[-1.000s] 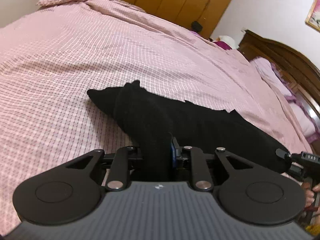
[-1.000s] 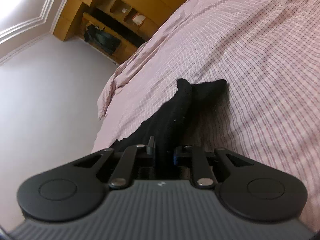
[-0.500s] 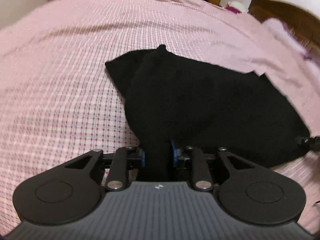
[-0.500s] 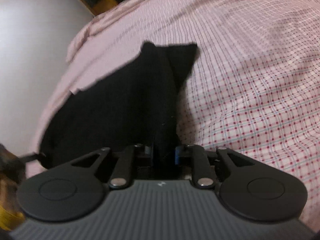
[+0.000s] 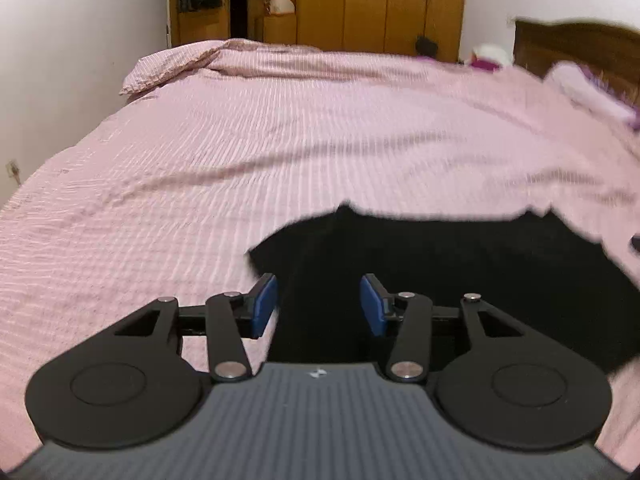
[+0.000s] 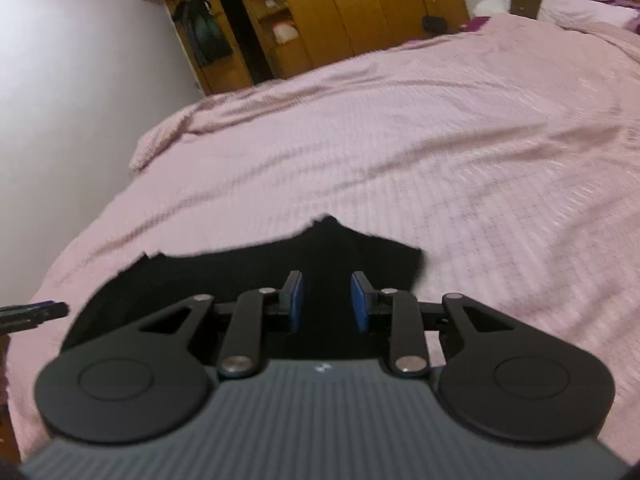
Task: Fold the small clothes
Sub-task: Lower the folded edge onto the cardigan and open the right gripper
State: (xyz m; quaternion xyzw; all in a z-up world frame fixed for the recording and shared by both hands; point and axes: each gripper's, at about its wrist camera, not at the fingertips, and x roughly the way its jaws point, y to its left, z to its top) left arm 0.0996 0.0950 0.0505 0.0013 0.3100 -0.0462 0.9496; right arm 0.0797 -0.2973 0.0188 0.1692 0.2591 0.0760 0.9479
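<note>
— Why is the black garment [image 5: 460, 280] lying flat on the pink bedspread [image 5: 320, 140]?

— I judge it was laid there to set a fold, so it spreads low in both my views, reaching toward 3 o'clock in the left one and 9 o'clock in the right.

— And your 2 grippers?

— My left gripper [image 5: 318, 306] has just been opening; its blue pads stand well apart, pressing nothing (cloth shows only beyond the gap). My right gripper [image 6: 327, 302] has been opening too, narrower, and grips nothing.
</note>
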